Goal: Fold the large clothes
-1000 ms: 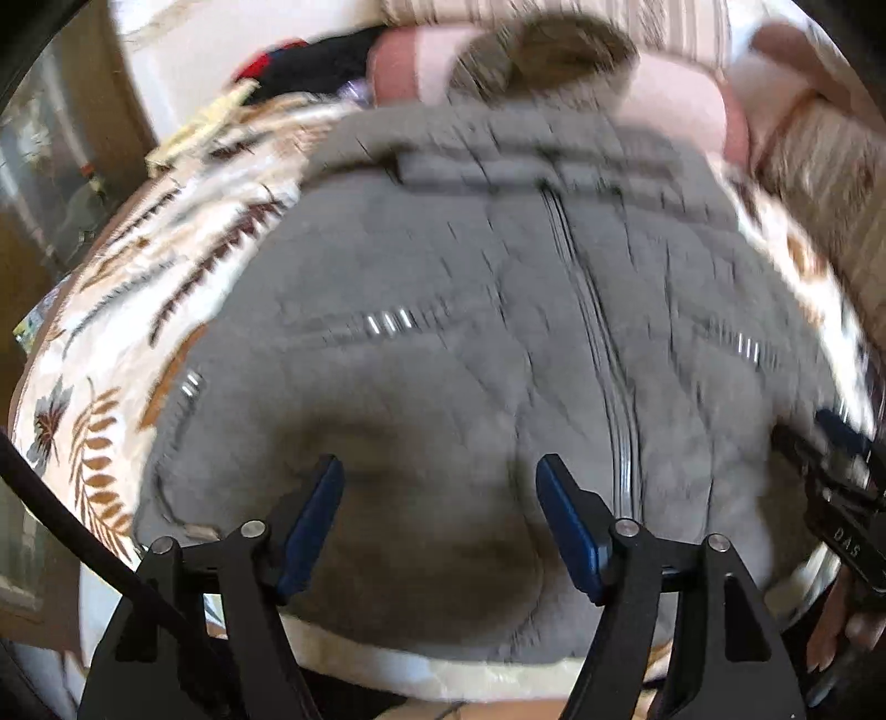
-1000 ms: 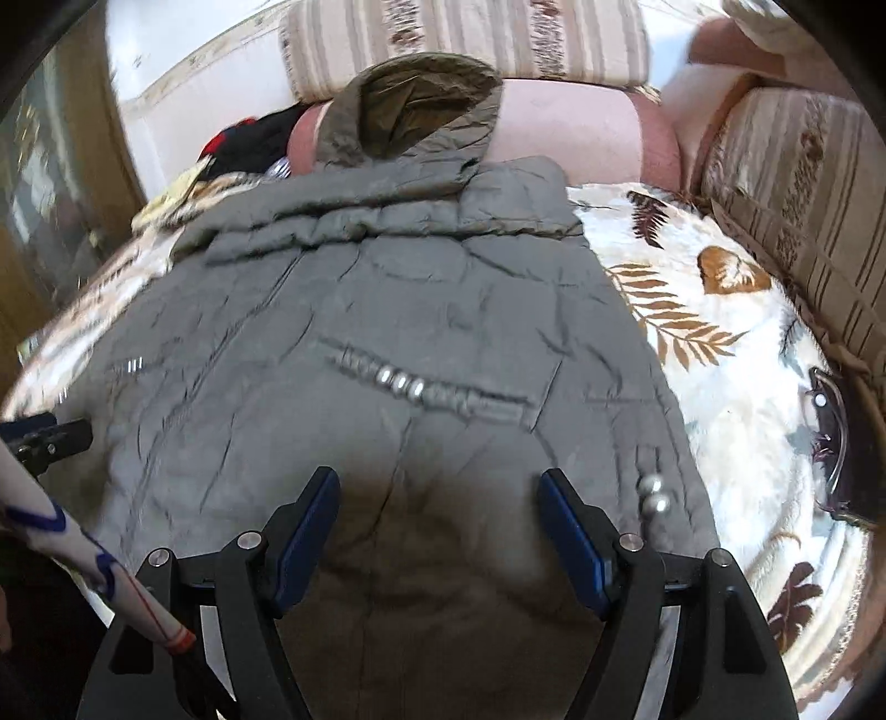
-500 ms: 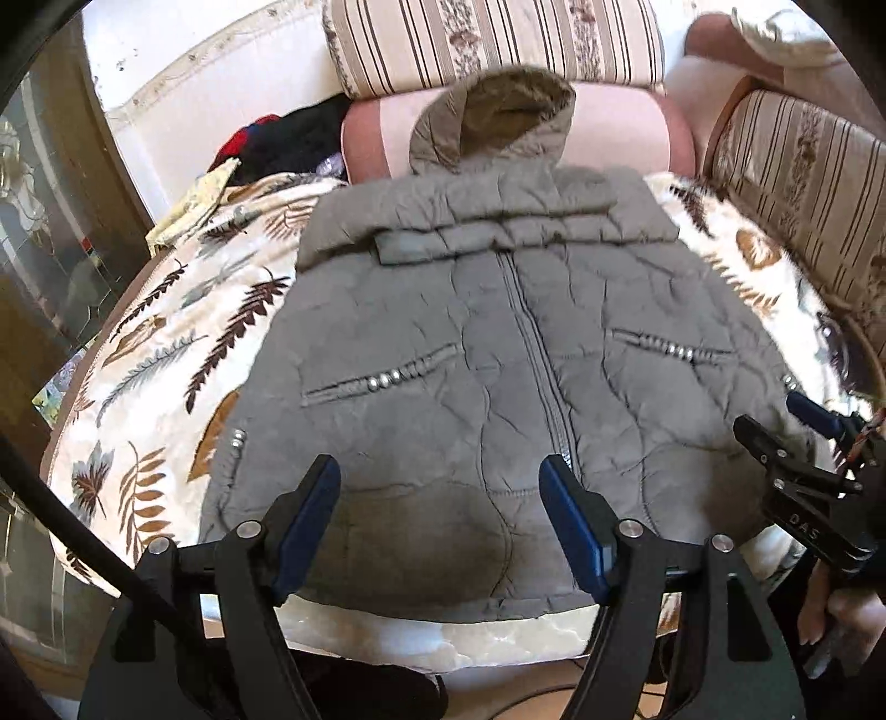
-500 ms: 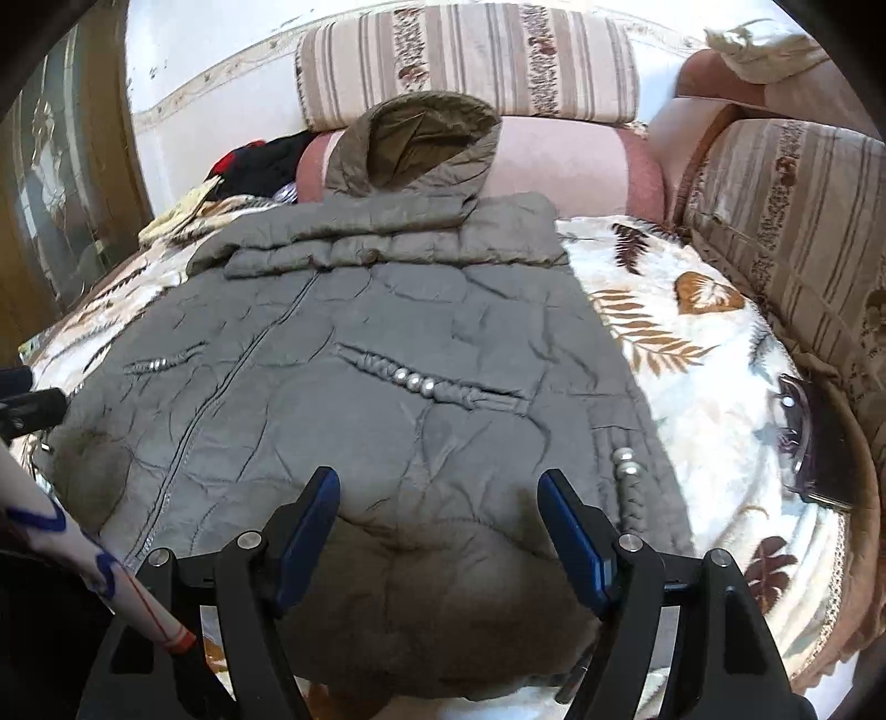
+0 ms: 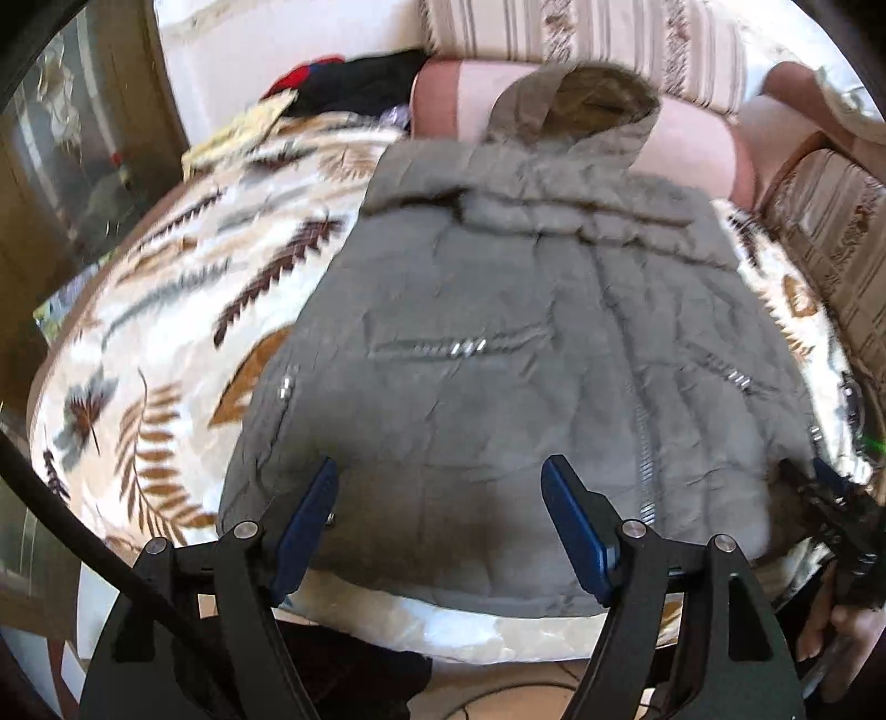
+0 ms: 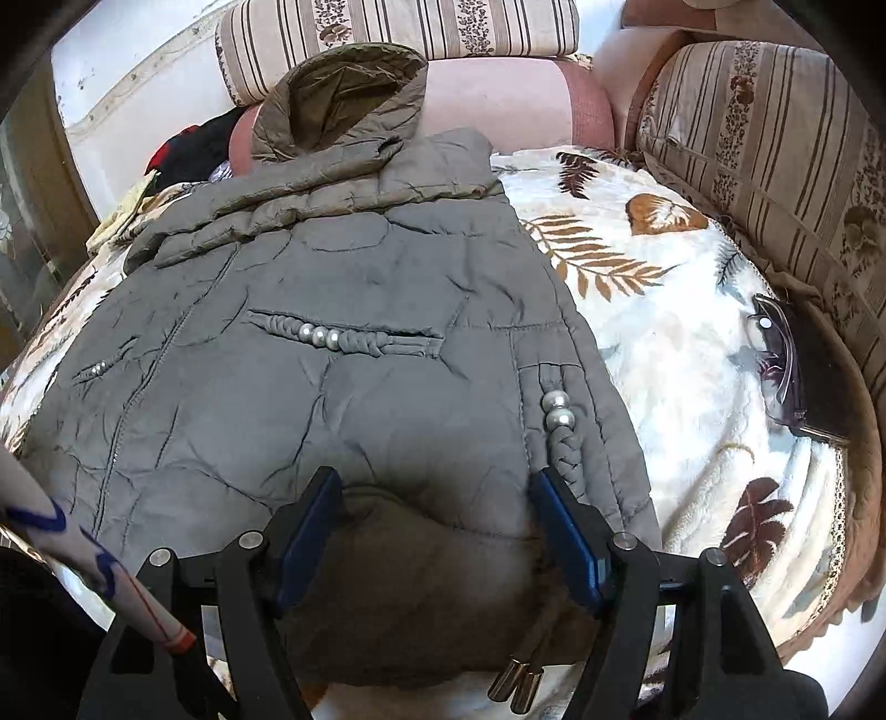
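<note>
Leaf-print blanket [image 6: 681,343] covers the sofa where we work, filling the lower and right parts of both views. Nearest us, at the bottom of the left wrist view, our left gripper [image 5: 440,523] hangs with its blue pads apart and nothing between them, above the jacket's near hem. At the bottom of the right wrist view our right gripper [image 6: 437,534] has its jaws easing inward; the hem lies behind the gap, but no pad presses on it that we can see. Two metal cord tips [image 6: 518,678] dangle off the hem just below that gripper.

Spread front-up across the middle of both frames lies the grey quilted jacket [image 6: 343,387], zip closed, beaded pockets showing, sleeves already folded across the chest in the upper part of the frame. Its hood [image 6: 343,94] props against a pink bolster [image 6: 498,105] at the top centre. Glasses [image 6: 775,365] rest on the blanket at the right edge, well apart from the jacket. Dark clothes [image 5: 354,83] sit at the upper left, beside a striped cushion [image 6: 398,27] along the back.

We judge the step in hand to be the reach for the hem, ahead of the lengthwise fold. Next, each gripper likely needs to drop onto a hem corner, pinch through the thick padding, then carry the bottom edge toward the collar, level and together.
</note>
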Demonstrator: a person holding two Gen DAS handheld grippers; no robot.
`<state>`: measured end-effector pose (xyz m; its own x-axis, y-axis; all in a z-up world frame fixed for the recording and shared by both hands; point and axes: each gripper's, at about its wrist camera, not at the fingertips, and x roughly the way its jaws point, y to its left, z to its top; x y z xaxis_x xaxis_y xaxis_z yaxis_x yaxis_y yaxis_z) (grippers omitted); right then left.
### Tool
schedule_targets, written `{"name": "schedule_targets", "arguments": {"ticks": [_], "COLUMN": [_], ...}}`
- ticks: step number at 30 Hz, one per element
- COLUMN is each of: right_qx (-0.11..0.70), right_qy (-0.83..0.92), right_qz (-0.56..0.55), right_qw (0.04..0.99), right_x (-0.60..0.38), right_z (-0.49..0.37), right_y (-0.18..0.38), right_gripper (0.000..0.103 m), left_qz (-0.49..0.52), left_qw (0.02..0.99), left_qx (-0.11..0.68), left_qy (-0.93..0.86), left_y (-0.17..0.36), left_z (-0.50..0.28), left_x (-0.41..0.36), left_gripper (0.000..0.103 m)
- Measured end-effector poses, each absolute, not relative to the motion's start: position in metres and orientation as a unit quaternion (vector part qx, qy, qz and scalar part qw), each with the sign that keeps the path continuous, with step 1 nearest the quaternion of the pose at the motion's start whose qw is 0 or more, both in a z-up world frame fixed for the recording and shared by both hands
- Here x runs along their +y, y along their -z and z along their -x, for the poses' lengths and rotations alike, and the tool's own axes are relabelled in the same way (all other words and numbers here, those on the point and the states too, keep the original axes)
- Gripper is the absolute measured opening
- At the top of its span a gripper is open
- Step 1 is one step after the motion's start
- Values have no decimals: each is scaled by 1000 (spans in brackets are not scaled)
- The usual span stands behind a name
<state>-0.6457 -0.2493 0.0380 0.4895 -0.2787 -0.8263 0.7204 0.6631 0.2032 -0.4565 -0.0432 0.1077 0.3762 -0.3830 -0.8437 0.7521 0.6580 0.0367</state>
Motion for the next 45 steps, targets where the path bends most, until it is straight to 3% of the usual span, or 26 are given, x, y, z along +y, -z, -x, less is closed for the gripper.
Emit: {"name": "schedule_targets", "arguments": {"ticks": [6,10,13,24,31,37,45], "right_qx": [371,398,411,338,373,398,348], "right_qy": [317,315,309,341,376,322,315], "right_qz": [-278,-270,-266,-290,-321,-308,-337], "right_qw": [827,818,815,828,785,802,816], "right_x": [-251,-254,-253,-292,-342,-329,-328], "right_z": [655,646,642,668,687,669,687], "right_y": [-51,-43,-38,-84,-56,-44,-46], "right_gripper": [76,73,74,74,74,74,74], "left_qz": [-223,-216,-231,-187,-200,-249,-104], "left_qw": [792,784,778,811,801,811,836], "left_qx": [456,479,483,419,457,414,415], "left_qy": [340,331,327,364,331,329,345], "left_y": [-74,-55,-41,-90,-53,-38,-64], "left_z": [441,426,419,405,372,381,333], "left_x": [-45,-46,-47,-42,-44,-53,-6], "left_gripper": [75,75,86,87,87,92,92]}}
